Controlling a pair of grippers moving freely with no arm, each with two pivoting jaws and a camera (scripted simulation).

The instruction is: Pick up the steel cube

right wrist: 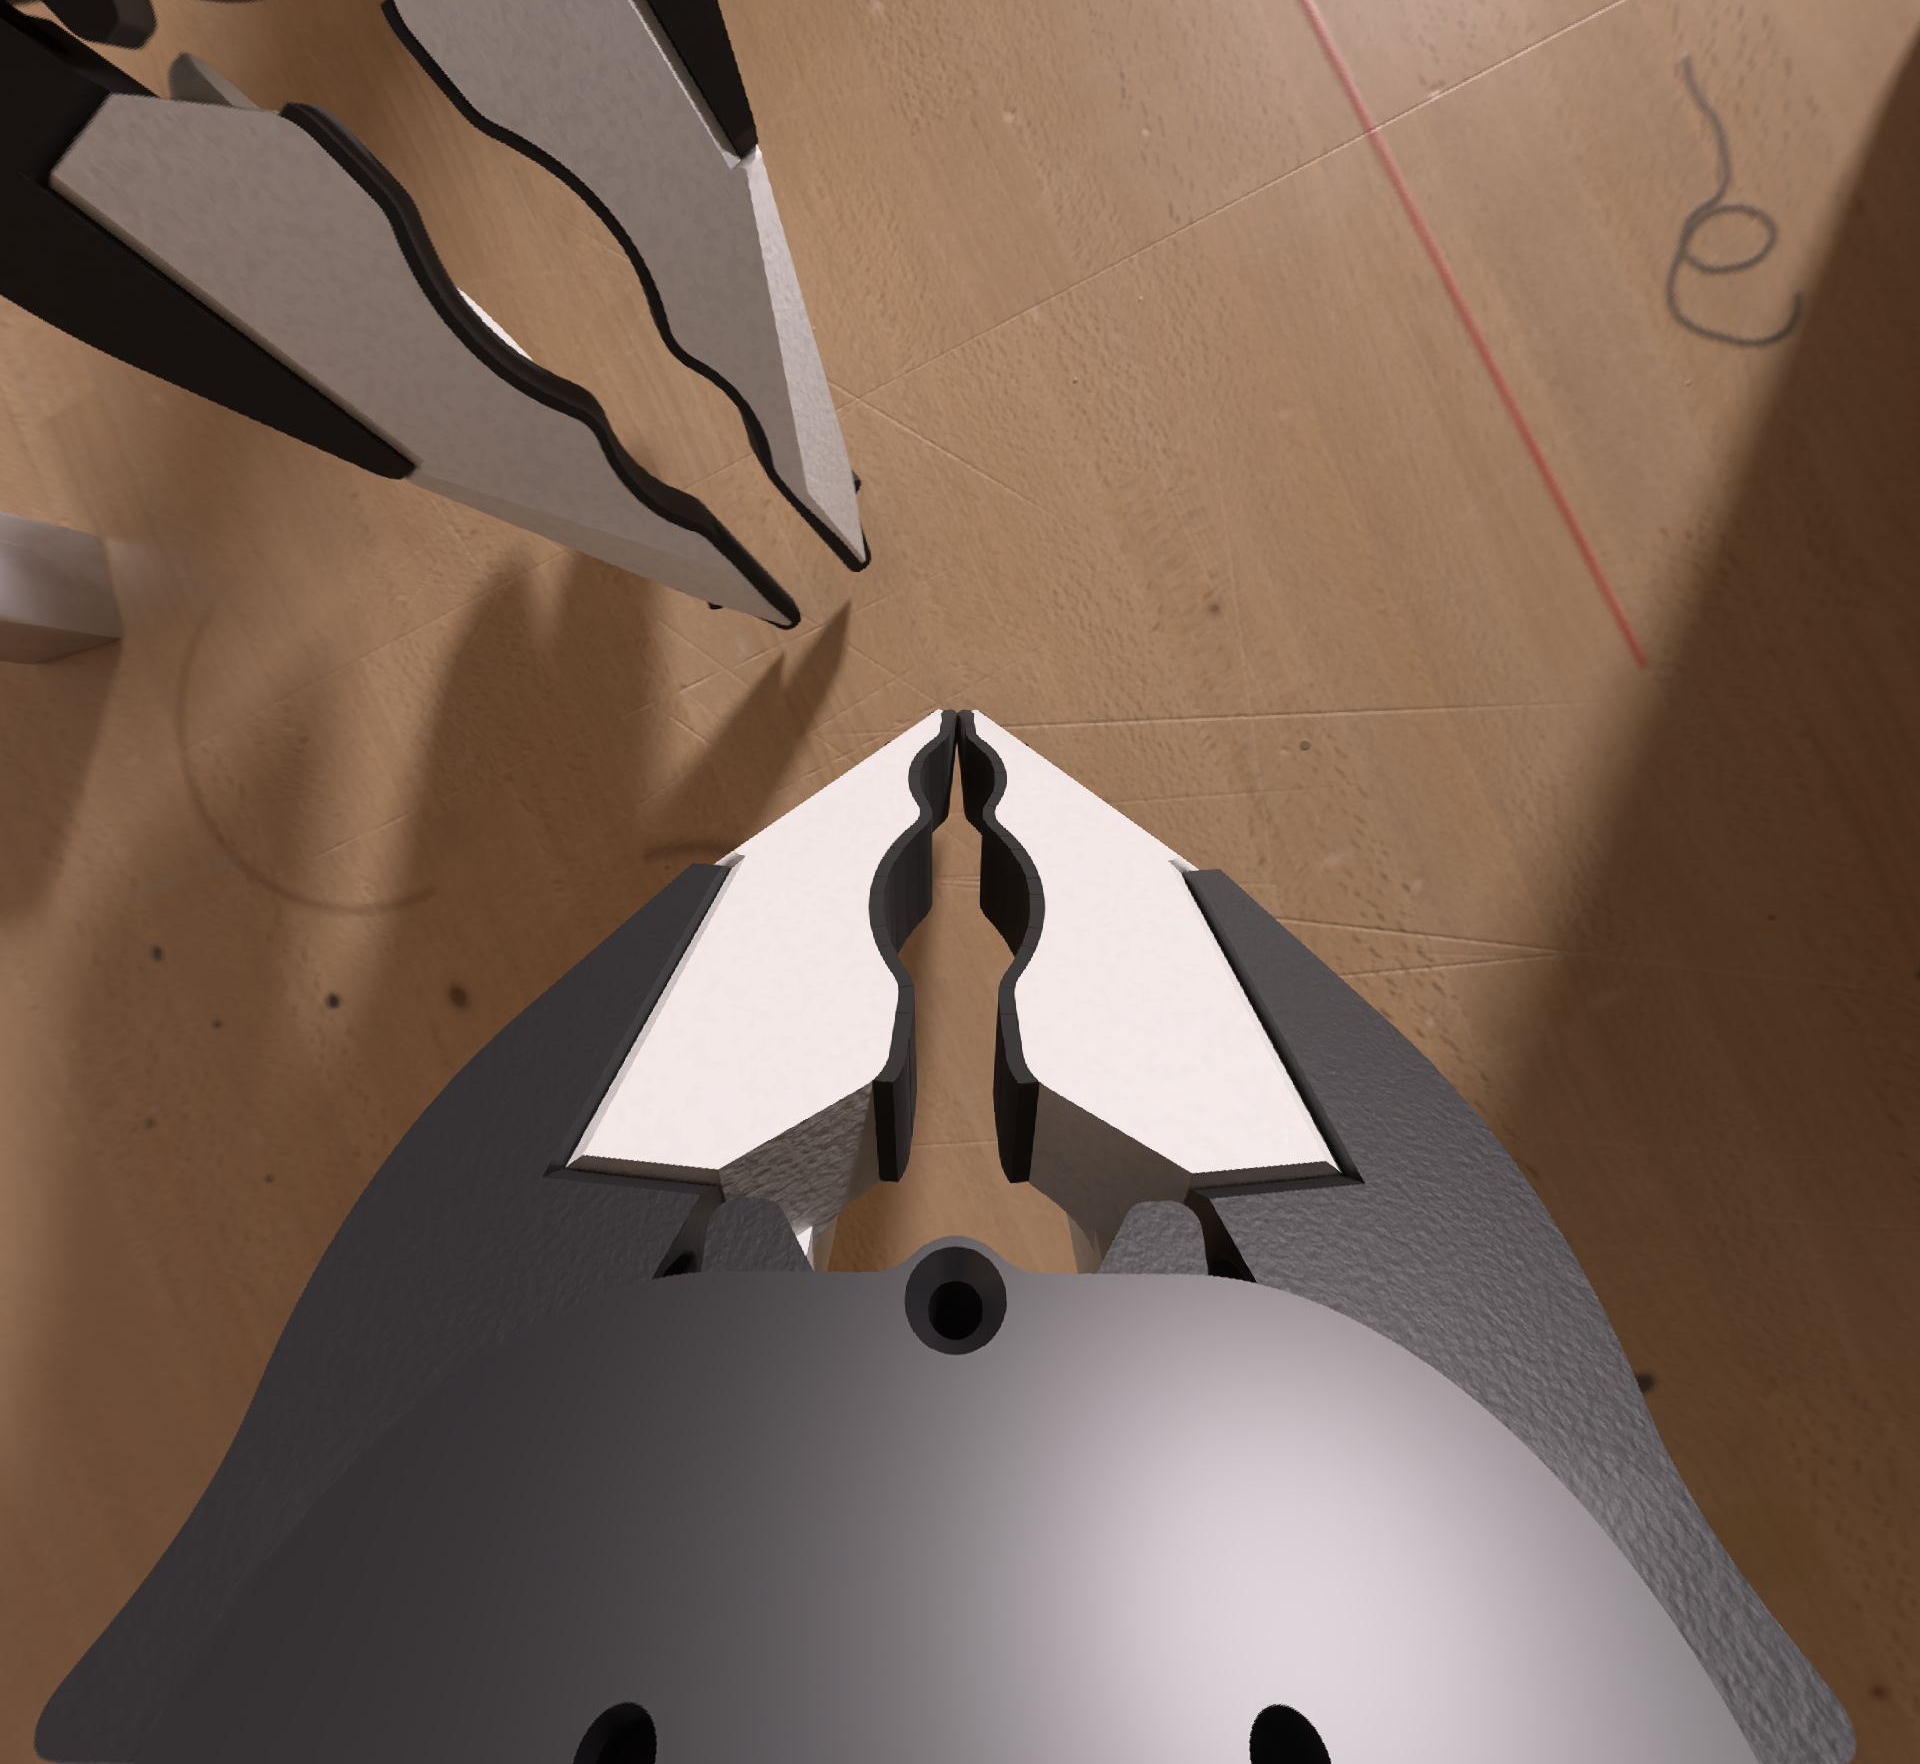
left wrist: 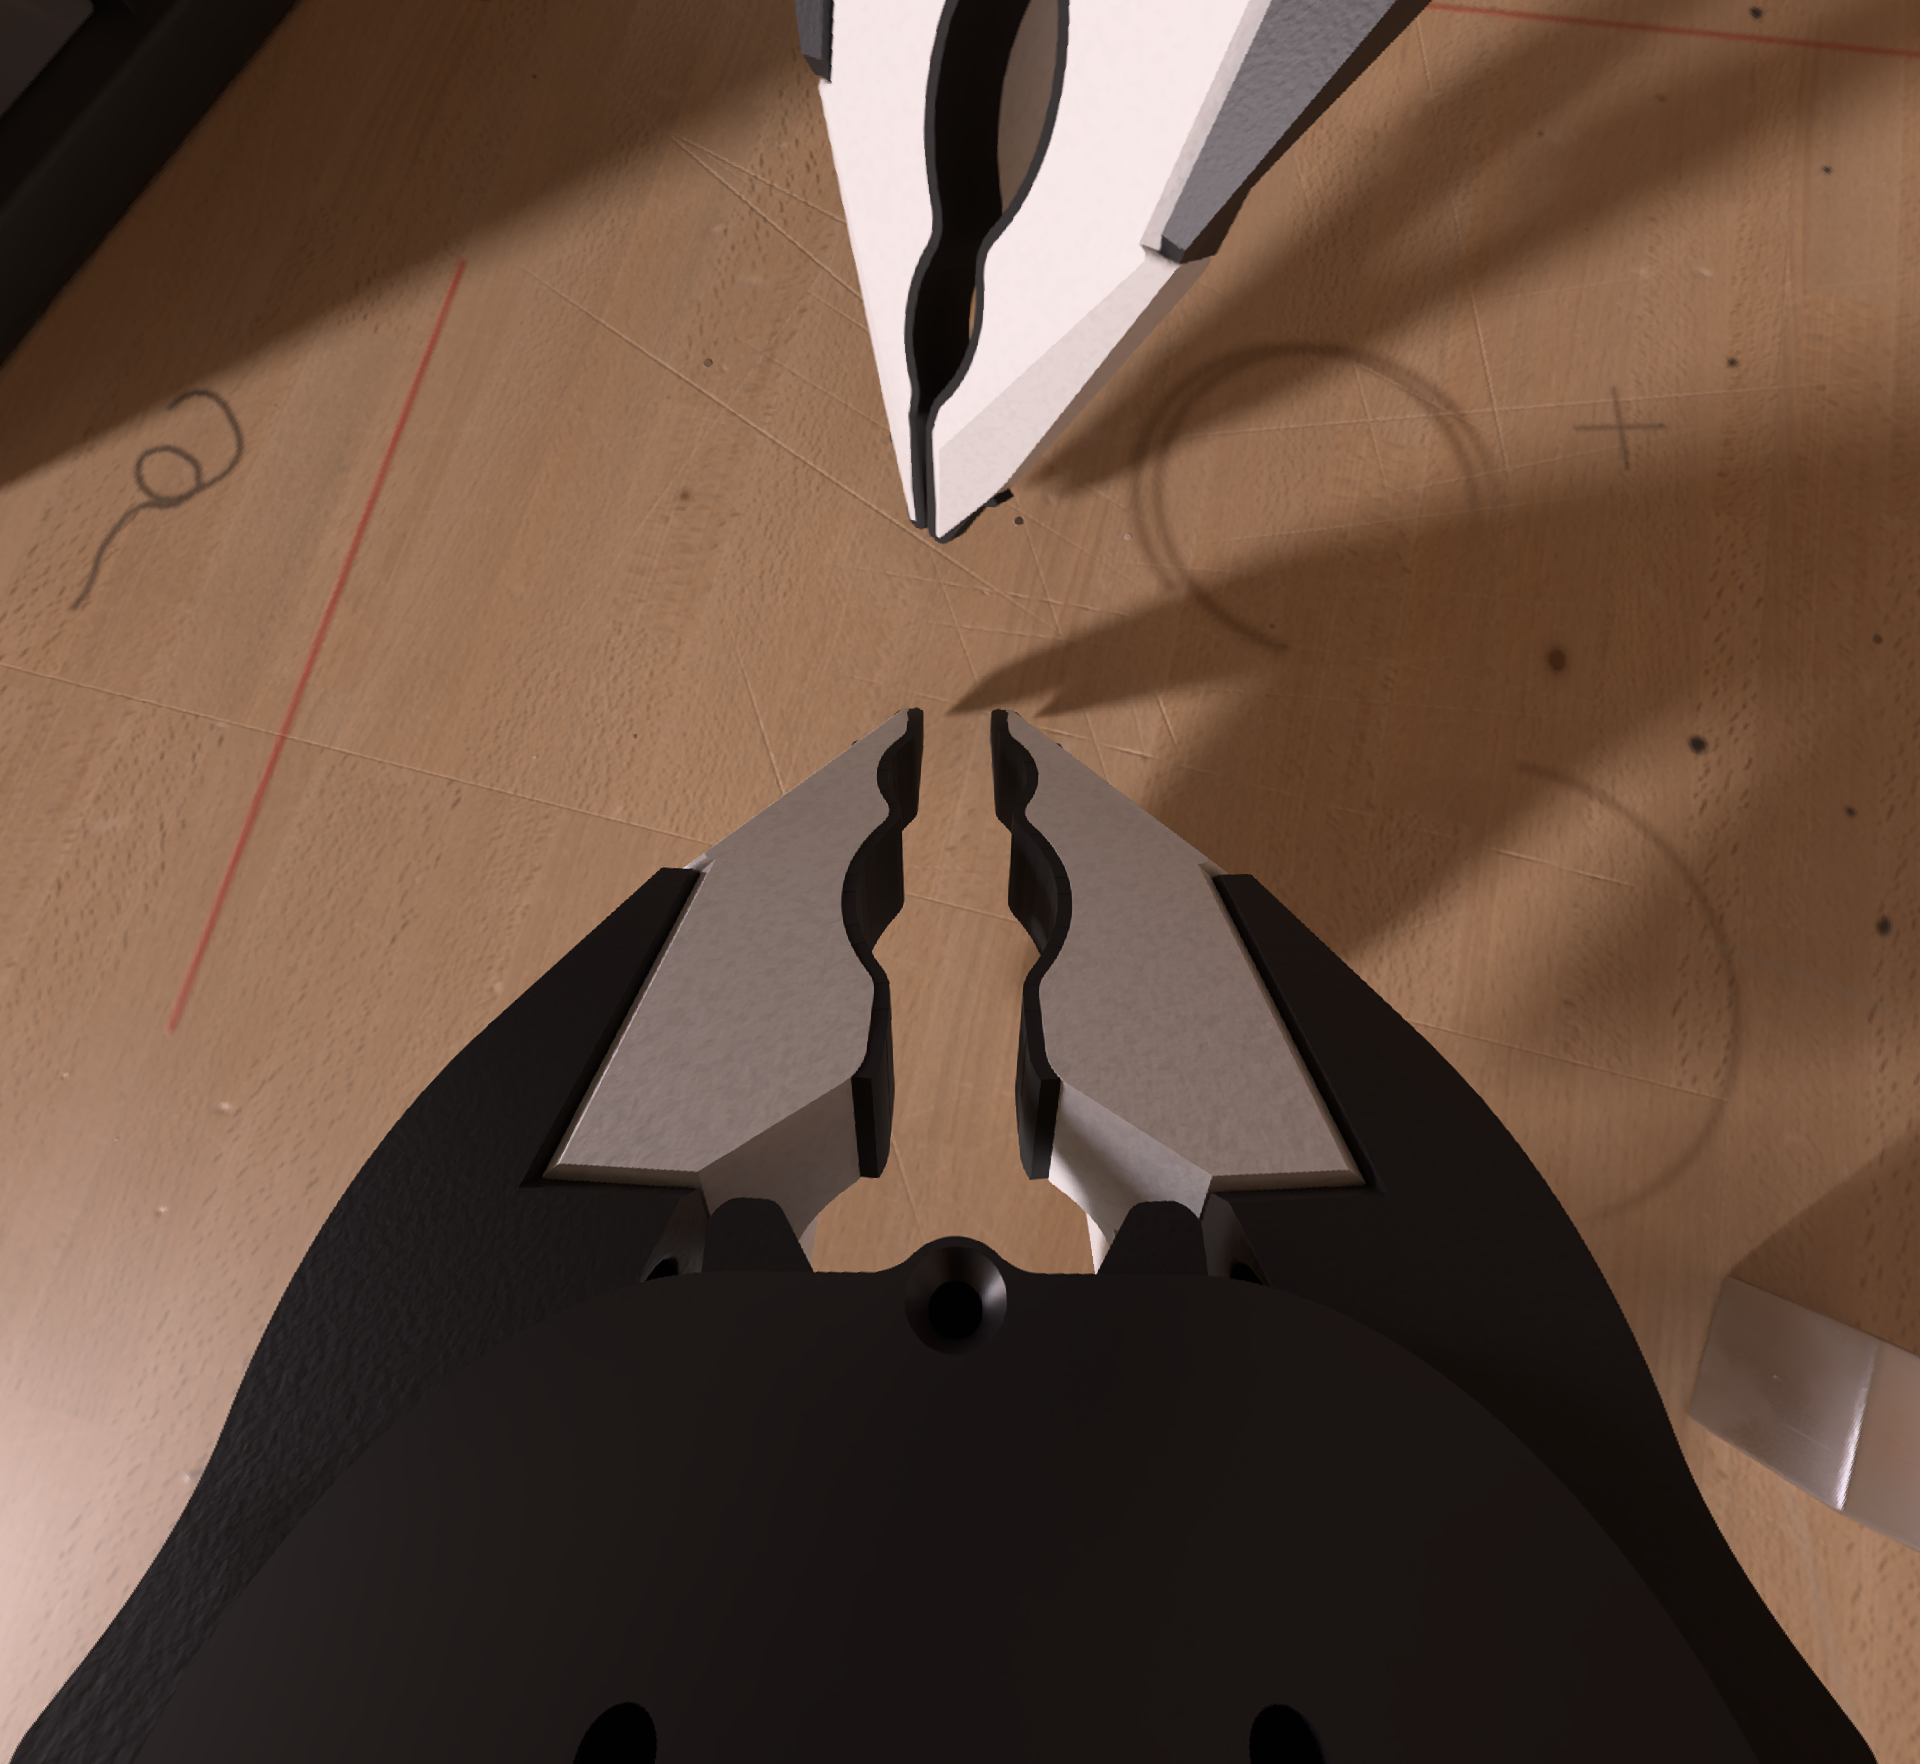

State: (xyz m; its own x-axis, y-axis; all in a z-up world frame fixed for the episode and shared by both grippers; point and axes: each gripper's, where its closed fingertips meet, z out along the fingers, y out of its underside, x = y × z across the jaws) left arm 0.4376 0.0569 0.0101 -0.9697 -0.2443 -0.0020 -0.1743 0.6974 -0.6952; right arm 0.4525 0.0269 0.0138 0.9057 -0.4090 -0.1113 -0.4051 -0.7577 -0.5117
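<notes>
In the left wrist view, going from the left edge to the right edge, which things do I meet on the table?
Dark scribble → red line → left gripper → steel cube at the right edge. The right gripper, pointing down from above, overlaps the left one, so I leave it out.

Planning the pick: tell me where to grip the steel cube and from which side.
Grip the steel cube across two opposite flat side faces, coming down from above: it sits flat on the wooden table with nothing beside it. The left gripper, slightly open, is nearer; open it wider first.
</notes>
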